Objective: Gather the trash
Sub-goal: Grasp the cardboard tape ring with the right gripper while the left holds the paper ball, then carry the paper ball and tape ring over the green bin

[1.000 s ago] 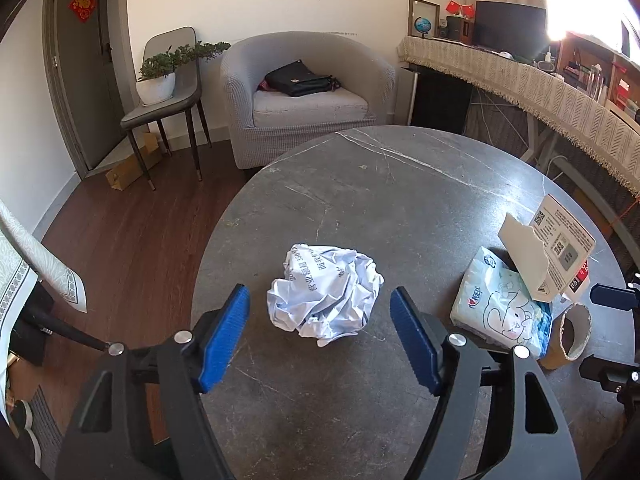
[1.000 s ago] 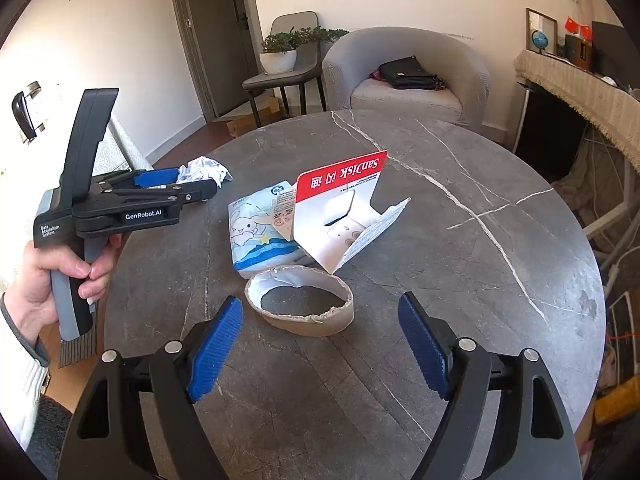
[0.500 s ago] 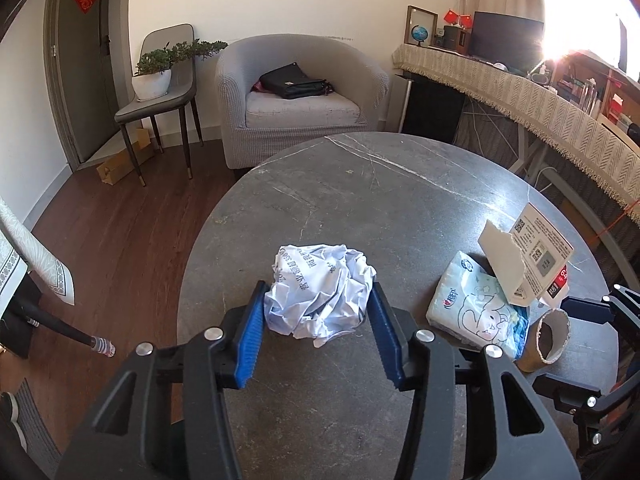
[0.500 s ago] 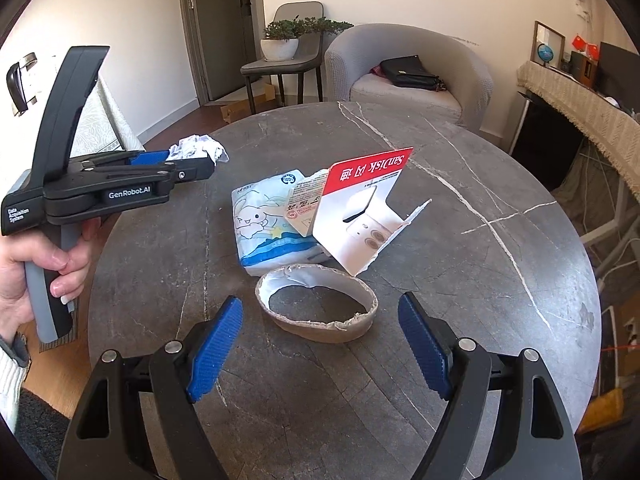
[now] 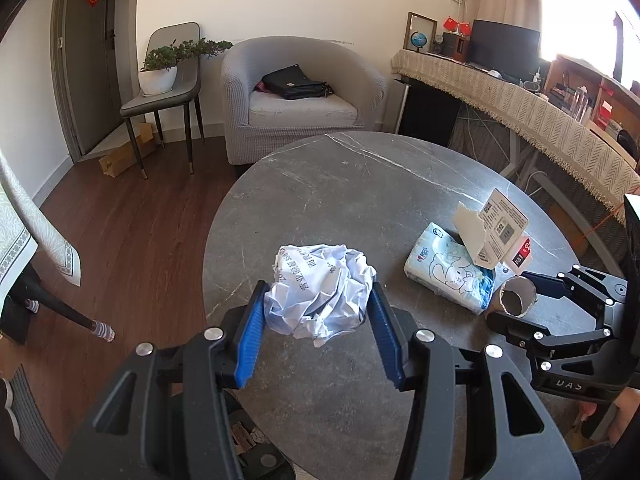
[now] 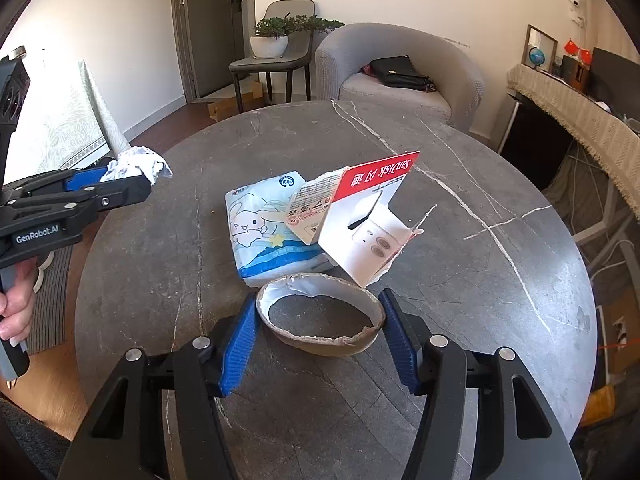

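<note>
My left gripper point(image 5: 318, 300) is shut on a crumpled white paper ball point(image 5: 322, 288) and holds it above the round grey table point(image 5: 360, 184); it also shows in the right wrist view point(image 6: 138, 162). My right gripper point(image 6: 318, 312) is shut on a torn cardboard ring point(image 6: 320, 322), both blue pads touching its sides. The ring also shows in the left wrist view point(image 5: 517, 297). Behind the ring lie a blue-and-white tissue pack point(image 6: 268, 228) and a torn red-and-white SanDisk card package point(image 6: 368, 216).
A grey armchair point(image 5: 300, 92) with a black bag stands beyond the table. A chair with a potted plant point(image 5: 164, 72) is at the back left. A fringed counter point(image 5: 520, 96) runs along the right. Wooden floor lies left of the table.
Both grippers have closed: the left on the paper ball, then lifting it, and the right moved forward and closed on the cardboard ring.
</note>
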The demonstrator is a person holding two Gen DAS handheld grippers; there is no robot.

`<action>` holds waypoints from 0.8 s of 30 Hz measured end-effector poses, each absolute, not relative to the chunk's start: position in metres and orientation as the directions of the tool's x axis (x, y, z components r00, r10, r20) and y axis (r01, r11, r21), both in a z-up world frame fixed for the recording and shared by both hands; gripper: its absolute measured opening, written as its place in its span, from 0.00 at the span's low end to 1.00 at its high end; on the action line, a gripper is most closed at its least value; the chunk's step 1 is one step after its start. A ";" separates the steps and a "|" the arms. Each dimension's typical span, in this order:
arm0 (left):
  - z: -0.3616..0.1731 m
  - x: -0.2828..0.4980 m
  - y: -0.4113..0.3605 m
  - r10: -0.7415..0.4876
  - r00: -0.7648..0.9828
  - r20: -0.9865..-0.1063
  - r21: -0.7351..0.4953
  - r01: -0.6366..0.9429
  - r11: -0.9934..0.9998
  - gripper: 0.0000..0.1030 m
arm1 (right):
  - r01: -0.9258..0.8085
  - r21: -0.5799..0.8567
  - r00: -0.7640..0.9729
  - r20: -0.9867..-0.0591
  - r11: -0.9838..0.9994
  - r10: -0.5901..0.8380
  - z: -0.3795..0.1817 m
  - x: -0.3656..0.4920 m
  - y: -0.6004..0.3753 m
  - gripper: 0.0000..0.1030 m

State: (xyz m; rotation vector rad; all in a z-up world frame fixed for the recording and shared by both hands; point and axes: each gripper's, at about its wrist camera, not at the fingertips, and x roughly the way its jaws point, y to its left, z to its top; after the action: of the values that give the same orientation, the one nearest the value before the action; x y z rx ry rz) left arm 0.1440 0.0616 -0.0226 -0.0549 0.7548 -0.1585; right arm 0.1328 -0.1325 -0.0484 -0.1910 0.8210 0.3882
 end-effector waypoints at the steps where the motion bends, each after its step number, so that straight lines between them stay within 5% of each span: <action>1: -0.022 0.141 0.065 -0.172 0.715 -0.678 -0.124 0.119 0.985 0.51 | -0.408 -0.013 0.615 -0.743 0.913 0.264 -0.047 0.130 -0.133 0.59; 24: -0.007 0.066 0.115 -0.100 0.729 -0.677 -0.151 -0.006 0.988 0.51 | -0.573 0.076 0.586 -0.658 0.816 0.473 -0.007 0.091 -0.072 0.59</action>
State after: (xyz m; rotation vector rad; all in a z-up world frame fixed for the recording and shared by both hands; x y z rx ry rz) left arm 0.0664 0.1147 -0.0071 -0.1468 0.7527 -0.0519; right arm 0.0911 -0.0724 -0.0073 -0.1502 0.7209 0.6125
